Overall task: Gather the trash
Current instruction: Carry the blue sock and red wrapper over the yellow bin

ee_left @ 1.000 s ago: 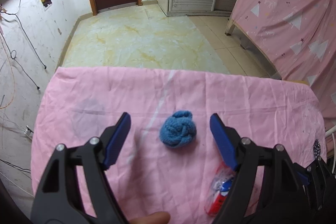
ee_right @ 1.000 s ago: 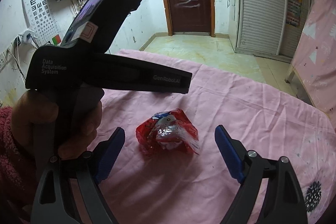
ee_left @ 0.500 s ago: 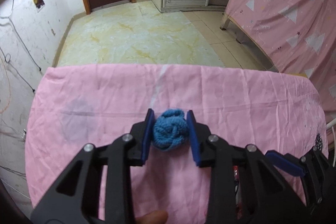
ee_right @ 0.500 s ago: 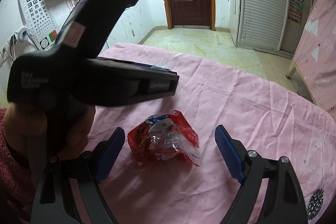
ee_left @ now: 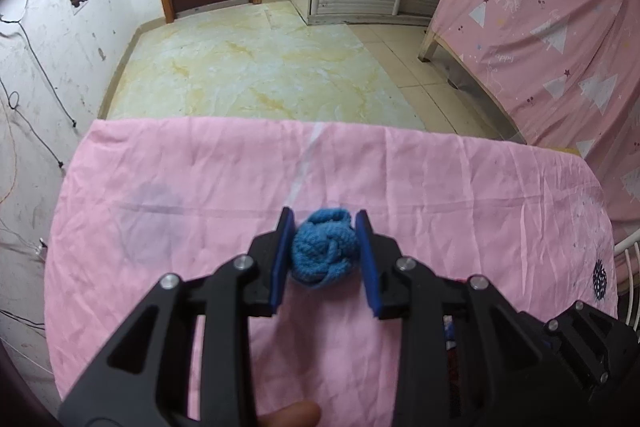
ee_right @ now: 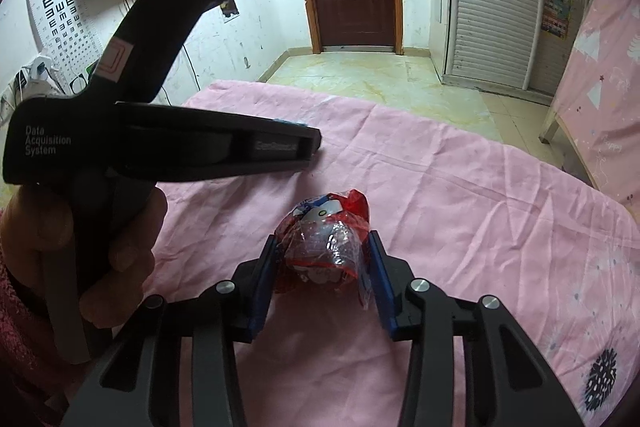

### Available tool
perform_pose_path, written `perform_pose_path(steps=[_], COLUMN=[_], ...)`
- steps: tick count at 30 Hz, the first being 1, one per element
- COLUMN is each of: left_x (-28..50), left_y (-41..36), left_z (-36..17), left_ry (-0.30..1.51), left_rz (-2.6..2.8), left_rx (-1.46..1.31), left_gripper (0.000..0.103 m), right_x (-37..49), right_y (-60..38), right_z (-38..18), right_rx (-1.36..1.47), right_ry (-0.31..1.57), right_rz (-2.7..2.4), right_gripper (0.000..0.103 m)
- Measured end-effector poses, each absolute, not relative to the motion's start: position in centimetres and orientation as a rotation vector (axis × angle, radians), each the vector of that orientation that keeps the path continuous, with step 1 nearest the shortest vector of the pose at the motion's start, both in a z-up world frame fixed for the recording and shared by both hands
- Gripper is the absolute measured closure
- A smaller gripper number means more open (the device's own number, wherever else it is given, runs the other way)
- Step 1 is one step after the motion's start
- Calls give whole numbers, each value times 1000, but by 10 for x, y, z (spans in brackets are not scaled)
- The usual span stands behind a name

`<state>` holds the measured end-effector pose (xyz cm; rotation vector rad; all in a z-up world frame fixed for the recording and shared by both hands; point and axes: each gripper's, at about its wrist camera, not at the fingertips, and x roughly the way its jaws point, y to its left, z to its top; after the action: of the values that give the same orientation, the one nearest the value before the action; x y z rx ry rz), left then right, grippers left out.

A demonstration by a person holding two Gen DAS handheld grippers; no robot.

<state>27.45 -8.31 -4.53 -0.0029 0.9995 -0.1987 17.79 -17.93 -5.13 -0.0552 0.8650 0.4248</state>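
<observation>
Two grips: both grippers are working over one pink-covered table, one trash item each.
Table (ee_left: pixel 168 195): pink sheet is covering the whole top, wrinkled; both items are lying on it near the front edge.
Left gripper (ee_left: pixel 325 259): pads are pressing on both sides of the blue yarn ball (ee_left: pixel 323 251), clamped on it; ball is sitting on the sheet, not lifted.
Right gripper (ee_right: pixel 323 269): jaws are closing; red plastic wrapper (ee_right: pixel 325 247) is sitting between the pads, both pads look to be touching its crinkled sides.
Yarn ball: roundish, no long axis to speak of, centred between the left fingertips, so grip angle is not mattering.
Wrapper: crumpled lump, slightly taller than wide, lying straight ahead of the right tool and centred; a clear film tail is sticking out toward the right pad.
Key relation: each item is lying dead ahead of its own gripper, wrapper to the right of the yarn ball, left tool body is crossing the upper left of the right camera's view.
Next move (judgement): straight lift with both hands looks feasible; wrapper is likely compressing more, so slip risk is on the right side.
Bin: not showing in either view.
</observation>
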Motion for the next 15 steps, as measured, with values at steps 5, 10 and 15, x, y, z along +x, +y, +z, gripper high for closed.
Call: perform_pose_path(steps=[5,10,15], left_x=[264,247,229], left_y=[-79,-84,-99], left_z=[-34,-20,-5], left_ry=[986,956,917], left_rz=[-200,-205,-215], left_rx=[-27,-16,16], left_gripper=[74,74,74], right_x=[165,152,132], right_y=[-192,-211,-233], right_z=[-41,-26,-11], right_rx=[-31,7,49], right_ry=[835,793,751], right_rz=[412,390,360], right_gripper=[66,66,66])
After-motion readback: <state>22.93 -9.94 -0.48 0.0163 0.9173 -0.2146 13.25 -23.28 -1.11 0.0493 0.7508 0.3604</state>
